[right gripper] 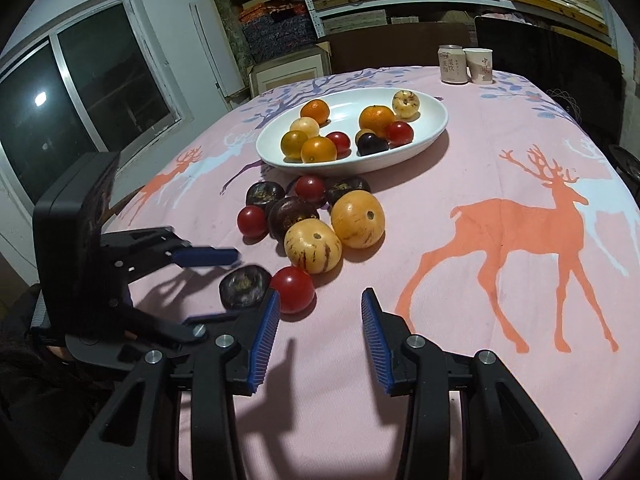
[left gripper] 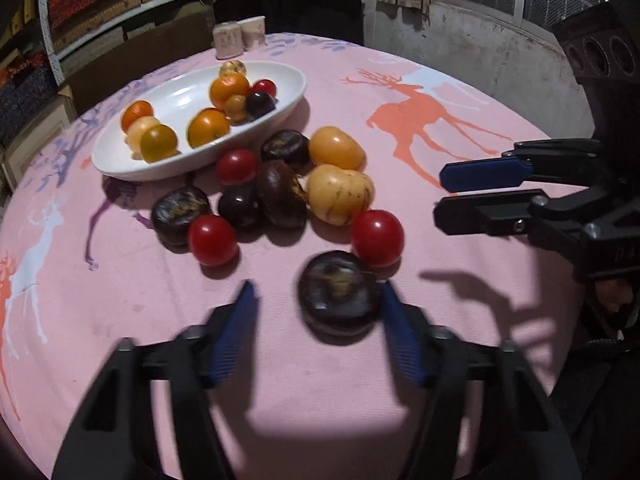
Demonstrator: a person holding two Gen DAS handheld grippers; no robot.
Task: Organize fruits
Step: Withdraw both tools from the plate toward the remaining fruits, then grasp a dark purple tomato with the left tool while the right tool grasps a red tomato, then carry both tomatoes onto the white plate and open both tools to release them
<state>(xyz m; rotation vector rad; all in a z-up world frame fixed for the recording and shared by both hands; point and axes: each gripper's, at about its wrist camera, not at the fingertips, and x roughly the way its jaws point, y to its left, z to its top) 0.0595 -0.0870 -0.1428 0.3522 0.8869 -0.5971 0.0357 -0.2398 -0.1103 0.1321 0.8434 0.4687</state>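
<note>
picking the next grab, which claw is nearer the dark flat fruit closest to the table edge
Left. The left claw is open with the dark flat fruit between its fingers, beside the right one. The right claw hangs open off to the side, over bare tablecloth, past the red tomato.

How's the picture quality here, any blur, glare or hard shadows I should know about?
Left wrist view: the dark fruit between the open left gripper fingers is motion-smeared, and the white dish shows glare. Right wrist view: sharper; the right gripper casts hard shadows on the pink tablecloth, and a lamp reflects in the window. Both views bend at the edges.
</note>
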